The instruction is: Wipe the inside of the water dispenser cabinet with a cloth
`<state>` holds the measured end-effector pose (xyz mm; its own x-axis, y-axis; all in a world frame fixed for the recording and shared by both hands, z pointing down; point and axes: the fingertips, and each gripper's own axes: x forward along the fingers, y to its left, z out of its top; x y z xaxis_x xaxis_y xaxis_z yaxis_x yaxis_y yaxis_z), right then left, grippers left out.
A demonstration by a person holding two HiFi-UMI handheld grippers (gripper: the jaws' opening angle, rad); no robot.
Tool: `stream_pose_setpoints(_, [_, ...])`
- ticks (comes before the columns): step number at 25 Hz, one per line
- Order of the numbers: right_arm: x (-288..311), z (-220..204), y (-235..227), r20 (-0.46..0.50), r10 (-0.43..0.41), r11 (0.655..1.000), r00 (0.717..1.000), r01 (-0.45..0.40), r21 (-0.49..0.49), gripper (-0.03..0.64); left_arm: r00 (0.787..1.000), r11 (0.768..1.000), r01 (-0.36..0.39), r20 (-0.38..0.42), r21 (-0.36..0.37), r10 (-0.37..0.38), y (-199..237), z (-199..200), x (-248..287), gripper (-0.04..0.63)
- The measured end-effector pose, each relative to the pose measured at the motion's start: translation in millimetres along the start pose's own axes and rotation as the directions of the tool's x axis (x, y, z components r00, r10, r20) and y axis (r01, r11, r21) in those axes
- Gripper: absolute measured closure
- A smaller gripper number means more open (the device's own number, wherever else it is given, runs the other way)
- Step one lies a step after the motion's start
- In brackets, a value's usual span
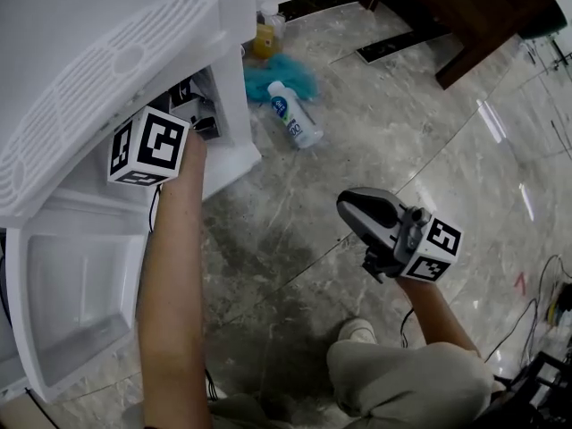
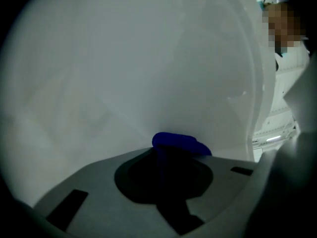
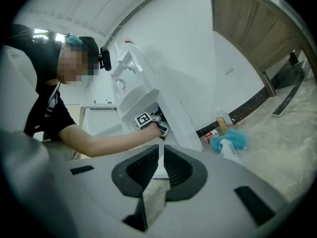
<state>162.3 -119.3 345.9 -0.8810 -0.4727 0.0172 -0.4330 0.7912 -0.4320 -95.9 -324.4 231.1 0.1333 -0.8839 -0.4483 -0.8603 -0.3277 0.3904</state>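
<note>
Wiping step, I judge: the left gripper (image 2: 171,155) is clamped on the blue cloth (image 2: 183,143), low centre of its view, close to the cabinet (image 2: 148,73) wall. The right gripper (image 1: 362,208), head view's lower right, is nearly closed on nothing. Next, sweep the cloth across the wall, pressing evenly.

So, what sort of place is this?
Likely a home or office room: a white water dispenser with its door open, a glossy stone floor, and dark wooden furniture.
</note>
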Motion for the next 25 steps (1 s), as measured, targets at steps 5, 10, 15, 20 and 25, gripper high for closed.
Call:
stream_pose_setpoints(5, [-5.7,3.1,-0.3,0.021,-0.019,1.000,1.000,0.018,0.022,0.592,1.000,1.000,-0.001,0.022,-0.015,0.001,20.8,2.5,19.4,0.538])
stream_pose_setpoints(10, [2.5,-0.6,5.1,0.017,0.000,1.000,1.000,0.000,0.030,0.592,0.999,1.000,0.028,0.038,-0.012,-0.028,18.5,4.6,15.9,0.538])
stream_pose_setpoints(15, [6.0,-7.7,8.6,-0.003,0.010,0.999,1.000,-0.010,0.036,0.592,0.997,0.999,0.047,0.065,-0.020,-0.045,9.1,2.8,-0.7,0.538])
stream_pose_setpoints(20, [-1.8,-3.5,2.7,0.013,-0.016,0.999,1.000,0.016,0.042,0.592,0.997,0.999,0.050,0.050,0.020,-0.051,18.8,4.8,18.0,0.538])
stream_pose_setpoints(25, [0.2,-2.4,7.6,0.022,-0.009,0.999,1.000,0.008,0.046,0.592,0.999,0.999,0.033,0.036,0.010,-0.034,20.3,2.0,12.5,0.538])
